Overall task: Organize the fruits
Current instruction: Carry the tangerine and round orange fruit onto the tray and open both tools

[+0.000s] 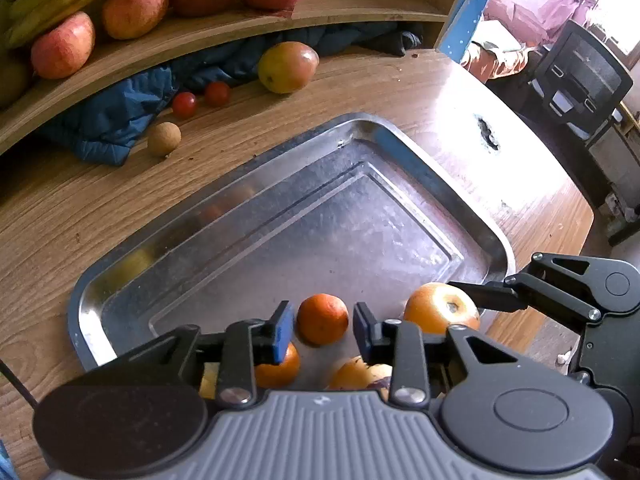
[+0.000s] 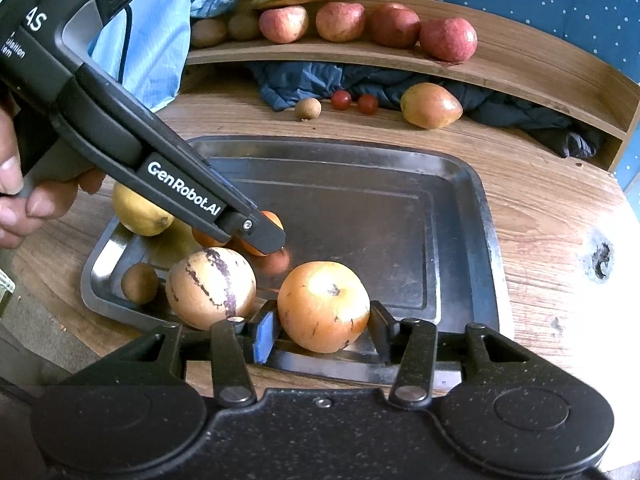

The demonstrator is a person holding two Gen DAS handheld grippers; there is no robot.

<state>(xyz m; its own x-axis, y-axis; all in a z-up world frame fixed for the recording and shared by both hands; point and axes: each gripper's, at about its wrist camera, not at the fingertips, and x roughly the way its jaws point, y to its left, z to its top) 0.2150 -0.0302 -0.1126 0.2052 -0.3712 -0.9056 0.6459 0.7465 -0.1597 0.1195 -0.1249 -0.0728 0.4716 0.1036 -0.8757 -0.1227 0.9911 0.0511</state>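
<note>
A steel tray (image 1: 420, 152) (image 2: 476, 184) lies on the wooden table. My left gripper (image 1: 322, 330) is open, its fingers on either side of a small orange (image 1: 322, 318), with small gaps on both sides; a second orange (image 1: 280, 366) lies just behind. In the right wrist view the left gripper (image 2: 276, 240) hangs over those oranges (image 2: 272, 220). My right gripper (image 2: 322, 330) is open around a round orange-yellow fruit (image 2: 323, 306) (image 1: 440, 306) at the tray's near edge, with a gap on the right. A striped pepino melon (image 2: 210, 292) lies beside it.
In the tray's left corner lie a lemon (image 2: 138, 212) and a small brown fruit (image 2: 139, 282). On the table behind are a mango (image 2: 430, 105), two cherry tomatoes (image 2: 354, 101) and a brown longan (image 2: 308, 109). A shelf (image 2: 520, 68) holds apples and bananas above blue cloth.
</note>
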